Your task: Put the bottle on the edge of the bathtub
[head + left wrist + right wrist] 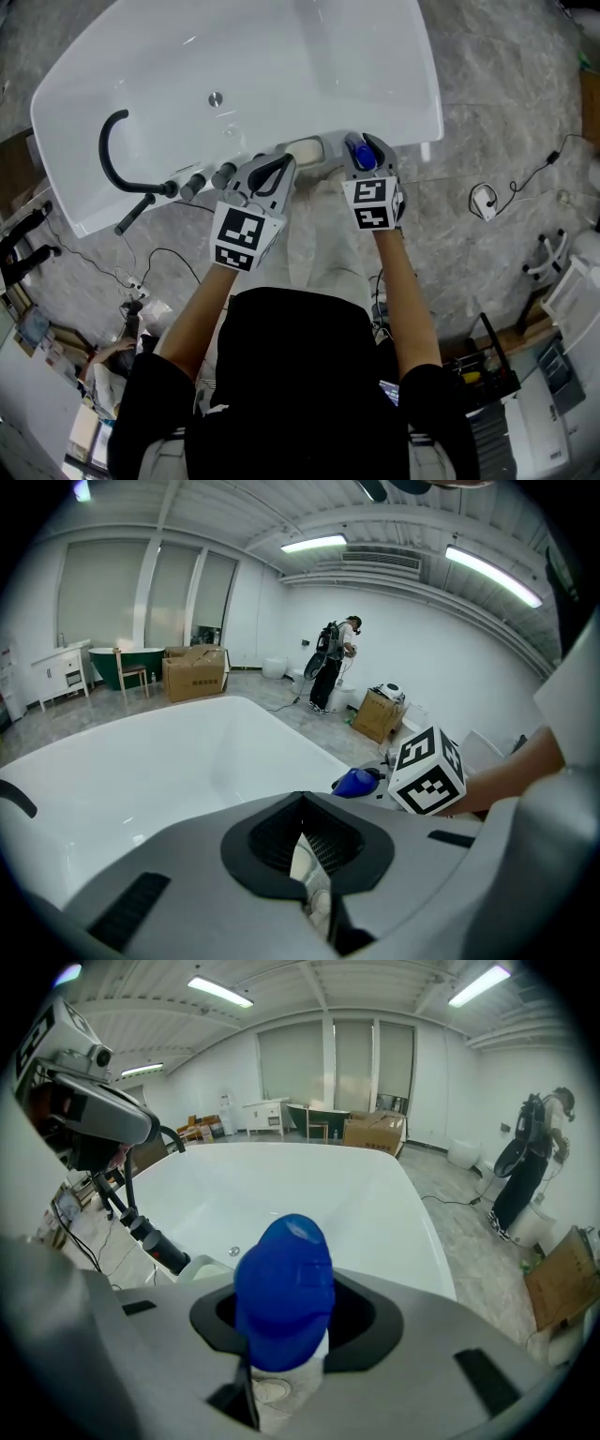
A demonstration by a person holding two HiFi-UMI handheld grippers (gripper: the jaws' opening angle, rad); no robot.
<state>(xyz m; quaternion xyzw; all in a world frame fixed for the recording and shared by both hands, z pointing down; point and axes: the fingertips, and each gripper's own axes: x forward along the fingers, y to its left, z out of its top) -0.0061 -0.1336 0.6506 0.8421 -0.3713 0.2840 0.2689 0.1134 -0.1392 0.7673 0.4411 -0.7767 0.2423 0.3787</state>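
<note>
A white bottle with a blue cap [284,1283] stands upright between the jaws of my right gripper [362,152], which is shut on it. Its blue cap [357,154] shows over the near rim of the white bathtub [424,120]. My left gripper [272,163] hovers just left of it over the same rim, its jaws together with nothing in them. In the left gripper view the cap [356,782] shows beside the right gripper's marker cube [427,771]. The bottle's base is hidden.
A black curved spout [111,148] and black knobs [199,182] stand on the tub's left end. A beige dish [302,147] lies on the rim between the grippers. The drain [216,97] is in the basin. Cables and a white device [483,199] lie on the floor.
</note>
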